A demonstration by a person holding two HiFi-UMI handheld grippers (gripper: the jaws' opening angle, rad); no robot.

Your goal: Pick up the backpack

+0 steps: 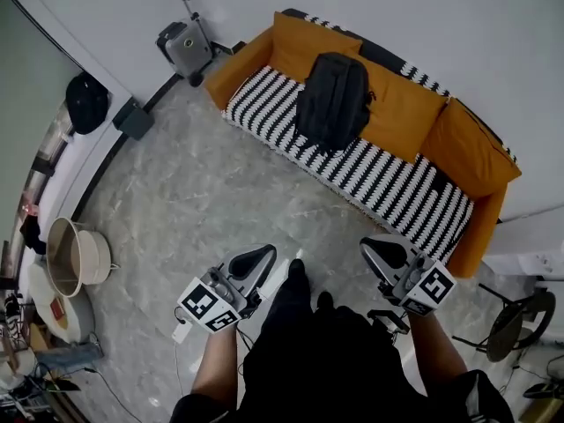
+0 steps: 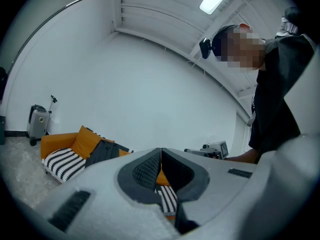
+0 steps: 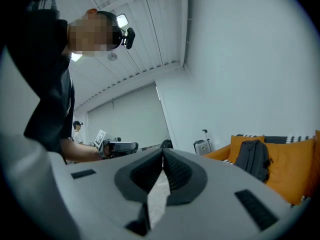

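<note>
A black backpack point(image 1: 333, 100) stands upright on the orange sofa point(image 1: 458, 144), leaning on the back cushions above the striped seat. It also shows small in the left gripper view as the backpack point(image 2: 102, 151) and in the right gripper view as the backpack point(image 3: 253, 158). My left gripper point(image 1: 261, 256) is held level over the floor, well short of the sofa, jaws shut and empty. My right gripper point(image 1: 381, 252) is beside it to the right, also shut with nothing between its pads. Neither touches the backpack.
A grey suitcase point(image 1: 186, 46) stands by the wall left of the sofa. A round tub point(image 1: 73, 256) and a small black box point(image 1: 134, 119) sit at the left. A black stool point(image 1: 520, 317) is at the right. Marble floor point(image 1: 211, 201) lies between me and the sofa.
</note>
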